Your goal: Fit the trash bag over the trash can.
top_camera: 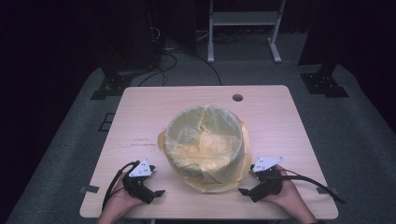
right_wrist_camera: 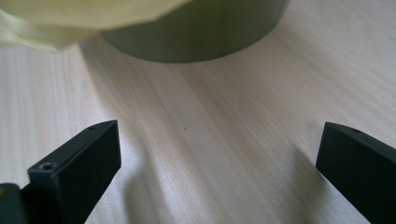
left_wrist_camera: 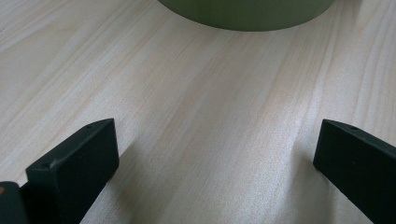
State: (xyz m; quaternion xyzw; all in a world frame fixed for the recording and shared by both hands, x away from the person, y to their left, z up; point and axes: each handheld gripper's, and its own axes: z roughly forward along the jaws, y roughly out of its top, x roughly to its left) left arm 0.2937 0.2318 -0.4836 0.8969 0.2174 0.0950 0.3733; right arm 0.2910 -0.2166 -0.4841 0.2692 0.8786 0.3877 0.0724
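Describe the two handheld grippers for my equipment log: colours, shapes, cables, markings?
Both are black. The left gripper and the right gripper each carry a pale grey three-cornered plate with small dark dots on top. Each ends in tongs of two flat, blocky black jaws with a small hole near the tip. A black cable trails from each. No sleeves are visible on the forearms.

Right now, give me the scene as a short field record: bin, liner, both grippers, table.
bin: round green bin, upright at table centre
liner: yellow bag lining it, draped over the rim
left gripper: open, on the table left of the bin, apart from it
right gripper: open, right of the bin, close to the bag's hanging edge
table: light wood, cable hole near the far edge
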